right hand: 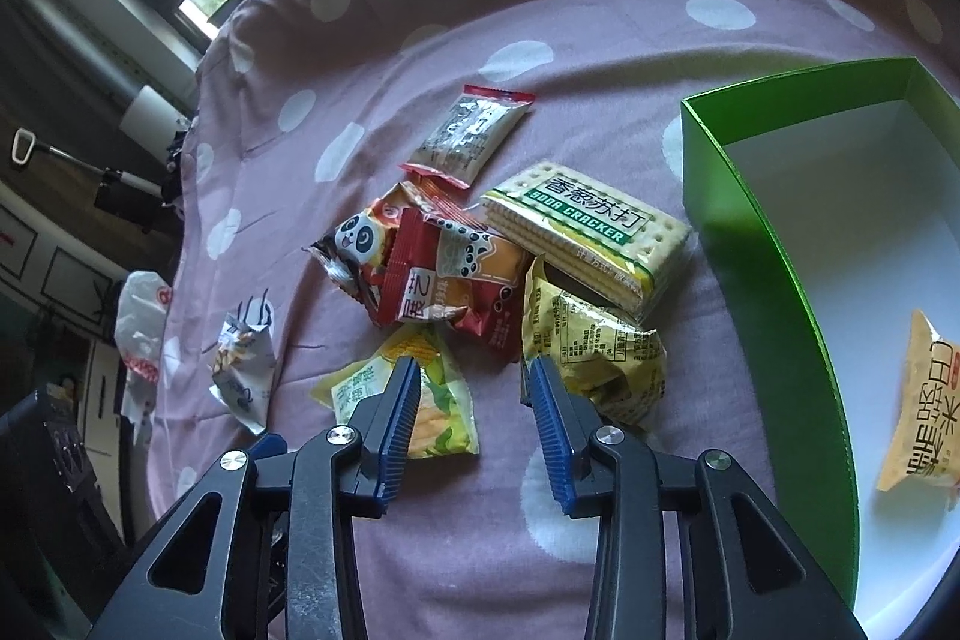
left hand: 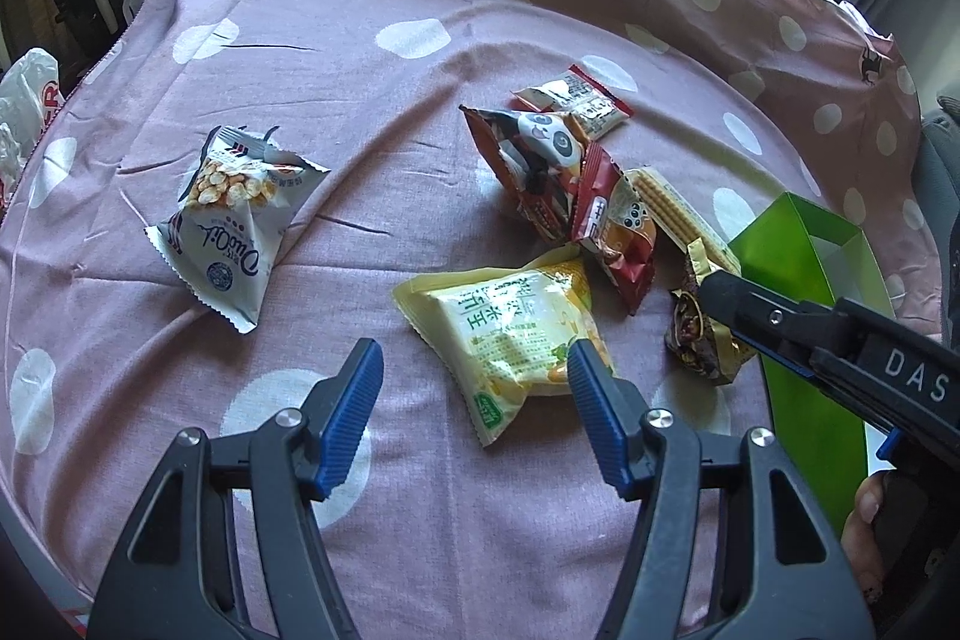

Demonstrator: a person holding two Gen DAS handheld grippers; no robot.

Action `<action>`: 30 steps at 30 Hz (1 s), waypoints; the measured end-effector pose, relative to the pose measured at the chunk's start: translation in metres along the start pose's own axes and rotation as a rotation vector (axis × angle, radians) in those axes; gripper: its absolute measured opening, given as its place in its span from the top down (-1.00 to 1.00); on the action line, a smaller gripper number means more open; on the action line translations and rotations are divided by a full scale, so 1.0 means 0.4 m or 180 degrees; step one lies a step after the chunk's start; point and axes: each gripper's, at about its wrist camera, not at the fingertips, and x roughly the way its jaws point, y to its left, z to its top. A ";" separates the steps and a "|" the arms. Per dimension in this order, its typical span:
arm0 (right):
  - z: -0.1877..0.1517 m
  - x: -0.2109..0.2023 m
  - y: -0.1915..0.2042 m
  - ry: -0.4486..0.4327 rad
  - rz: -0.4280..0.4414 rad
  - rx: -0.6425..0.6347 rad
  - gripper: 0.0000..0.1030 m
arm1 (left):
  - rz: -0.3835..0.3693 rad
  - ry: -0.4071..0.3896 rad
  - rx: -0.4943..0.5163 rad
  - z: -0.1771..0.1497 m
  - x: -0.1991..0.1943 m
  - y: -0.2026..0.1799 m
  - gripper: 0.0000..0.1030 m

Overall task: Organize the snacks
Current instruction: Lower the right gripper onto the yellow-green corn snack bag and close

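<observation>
Spreading across both views is the pink polka-dot cloth [left hand: 372, 148], the surface everything lies on. Next in size is the green box [right hand: 750, 244] at the right edge of the right wrist view, its white floor holding one orange snack bag [right hand: 924, 412] already.

Left of the box sits the loose pile. The soda cracker pack [right hand: 588, 226] lies nearest the box wall, its long axis running from upper left to lower right. Below it is the crumpled gold packet [right hand: 594, 346], then the red panda bags [right hand: 432, 274], the yellow corn bag [right hand: 408, 394], and the small red-edged sachet [right hand: 468, 130] at the top. A white peanut bag [left hand: 234, 214] lies well apart at mid-left of the left wrist view.

The right gripper [right hand: 474, 400] hangs with its jaws parted and nothing pressed between the pads. The gold packet lies just at its right finger, to the upper right of the gap, so this hand seems best placed for it, and the box is close on that same side. In the left wrist view its dark fingers overlap that packet, though contact cannot be judged.

The left gripper [left hand: 474, 394] is also open and empty, the corn bag just beyond its right finger. Overlapping neighbours could drag along.
</observation>
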 end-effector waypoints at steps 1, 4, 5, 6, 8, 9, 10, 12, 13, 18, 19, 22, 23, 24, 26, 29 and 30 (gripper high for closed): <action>0.001 -0.001 -0.001 0.0000 -0.0001 0.0001 0.17 | -0.0007 0.0004 0.0016 -0.001 0.001 -0.003 -0.22; 0.000 -0.002 -0.002 0.0006 0.0001 0.0000 0.12 | -0.0014 0.0025 0.0044 -0.003 0.006 -0.007 -0.22; -0.001 -0.002 -0.003 0.0010 0.0002 0.0002 0.08 | -0.0018 0.0032 0.0045 -0.004 0.008 -0.008 -0.22; -0.001 -0.002 -0.003 0.0015 0.0002 0.0004 0.06 | -0.0021 0.0043 0.0045 -0.005 0.010 -0.008 -0.23; -0.001 -0.002 -0.005 0.0019 0.0013 0.0013 -0.03 | -0.0021 0.0071 0.0036 -0.005 0.016 -0.007 -0.22; -0.001 -0.001 -0.006 0.0022 0.0015 0.0015 -0.05 | -0.0027 0.0074 0.0032 -0.006 0.017 -0.006 -0.23; 0.000 -0.001 -0.007 0.0021 0.0020 0.0020 -0.08 | -0.0039 0.0076 0.0026 -0.006 0.017 -0.005 -0.22; 0.002 0.001 -0.010 0.0025 0.0028 0.0038 -0.14 | -0.0064 0.0087 0.0017 -0.005 0.017 -0.005 -0.22; 0.003 0.003 -0.011 0.0030 0.0039 0.0049 -0.17 | -0.0076 0.0093 0.0014 -0.005 0.018 -0.005 -0.23; -0.001 0.012 -0.003 0.0091 0.0127 0.0044 -0.20 | -0.0067 0.0147 0.0010 -0.006 0.026 -0.005 -0.23; -0.002 0.013 0.001 0.0094 0.0139 0.0027 -0.21 | -0.0059 0.0153 0.0010 -0.007 0.027 -0.007 -0.23; -0.004 0.015 0.010 0.0092 0.0171 -0.0005 -0.23 | -0.0056 0.0188 -0.0010 -0.009 0.033 -0.005 -0.23; -0.004 0.015 0.013 0.0089 0.0198 -0.0014 -0.23 | -0.0062 0.0197 -0.0022 -0.010 0.034 -0.004 -0.23; -0.003 0.013 0.015 0.0078 0.0218 -0.0020 -0.23 | -0.0065 0.0204 -0.0030 -0.009 0.035 -0.002 -0.23; -0.002 0.009 0.020 0.0051 0.0255 -0.0046 -0.23 | -0.0055 0.0207 -0.0041 -0.009 0.036 -0.001 -0.23; 0.000 -0.001 0.035 -0.0015 0.0365 -0.0098 -0.23 | -0.0033 0.0203 -0.0047 -0.007 0.035 0.003 -0.23; 0.001 -0.003 0.038 -0.0025 0.0406 -0.0112 -0.23 | -0.0034 0.0206 -0.0056 -0.006 0.035 0.006 -0.23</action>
